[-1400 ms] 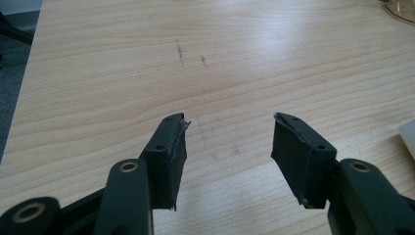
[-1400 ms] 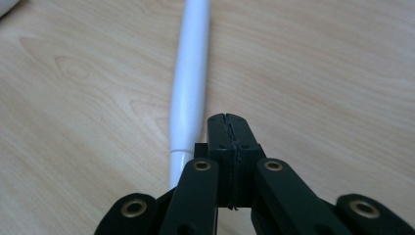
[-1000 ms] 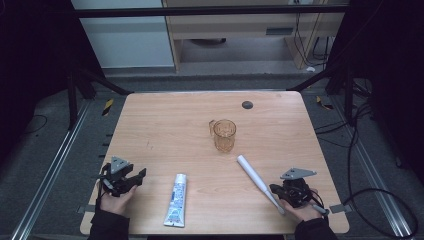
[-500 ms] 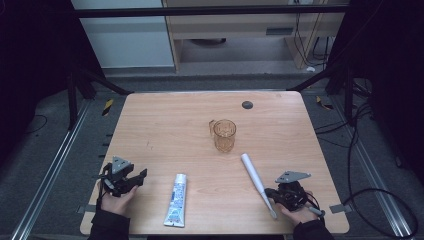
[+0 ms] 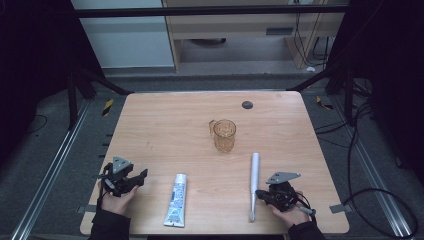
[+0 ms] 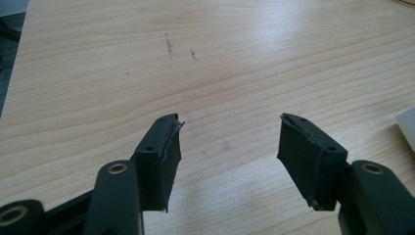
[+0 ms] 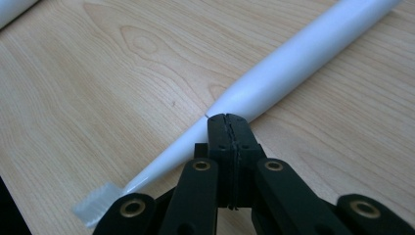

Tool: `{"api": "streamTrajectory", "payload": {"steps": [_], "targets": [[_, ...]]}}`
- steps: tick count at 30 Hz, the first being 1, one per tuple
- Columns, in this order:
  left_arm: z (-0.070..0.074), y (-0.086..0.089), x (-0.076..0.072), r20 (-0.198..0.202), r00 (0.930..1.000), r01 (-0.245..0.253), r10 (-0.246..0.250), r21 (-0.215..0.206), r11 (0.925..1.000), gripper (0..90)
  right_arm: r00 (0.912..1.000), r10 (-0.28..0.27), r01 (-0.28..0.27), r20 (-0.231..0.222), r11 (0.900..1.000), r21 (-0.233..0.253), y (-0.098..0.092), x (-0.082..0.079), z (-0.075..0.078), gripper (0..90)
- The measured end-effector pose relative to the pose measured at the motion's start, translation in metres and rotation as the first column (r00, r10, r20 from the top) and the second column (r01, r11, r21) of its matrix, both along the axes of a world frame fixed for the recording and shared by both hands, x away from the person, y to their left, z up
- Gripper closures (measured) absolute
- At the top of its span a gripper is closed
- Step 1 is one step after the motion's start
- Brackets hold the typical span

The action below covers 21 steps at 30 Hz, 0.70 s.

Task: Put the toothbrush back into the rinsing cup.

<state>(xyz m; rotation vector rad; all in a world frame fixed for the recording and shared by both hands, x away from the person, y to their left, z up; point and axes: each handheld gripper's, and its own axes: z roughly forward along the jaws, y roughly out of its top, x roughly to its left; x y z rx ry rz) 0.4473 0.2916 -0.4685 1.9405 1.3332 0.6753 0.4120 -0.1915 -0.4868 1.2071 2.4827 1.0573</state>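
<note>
1. The white toothbrush (image 5: 254,185) lies flat on the tabletop (image 5: 170,125), bristles toward the near edge, just left of the right claw (image 5: 262,194).
2. In the right gripper view the right claw's jaws are clenched together on nothing, their tips touching the toothbrush's neck (image 7: 195,137) from the side rather than around it.
3. The left claw (image 5: 141,176) rests released, jaws wide apart over bare wood, near the toothpaste tube (image 5: 175,200).
4. The amber cup (image 5: 223,134) stands upright beyond the brush, apart from it.
5. I judge the toothbrush is being set up for pickup; next the right claw must open, straddle the handle, then close.
</note>
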Motion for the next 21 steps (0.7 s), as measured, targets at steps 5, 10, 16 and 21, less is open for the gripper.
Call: {"api": "streamTrajectory", "payload": {"steps": [5, 10, 16, 21], "targets": [[0.000, 0.000, 0.001, -0.003, 1.0000, -0.003, 0.003, -0.002, 1.0000, 39.1, 0.9999, 0.014, -0.014, 0.003, 1.000, 0.006, 0.005, 0.001, 0.000, 89.9], [-0.001, 0.000, 0.001, -0.005, 1.0000, -0.002, 0.002, 0.000, 1.0000, 39.1, 0.9994, 0.034, -0.034, -0.004, 0.999, 0.006, 0.012, 0.003, -0.002, 89.8], [-0.001, 0.000, 0.001, -0.007, 1.0000, -0.001, 0.001, 0.000, 1.0000, 39.0, 0.9983, 0.058, -0.058, -0.004, 0.998, 0.006, 0.020, 0.005, -0.004, 89.8], [-0.002, 0.000, 0.002, -0.008, 1.0000, -0.002, 0.002, 0.003, 1.0000, 38.0, 0.9971, 0.075, -0.075, -0.012, 0.997, 0.008, 0.024, 0.006, -0.004, 89.0]]}}
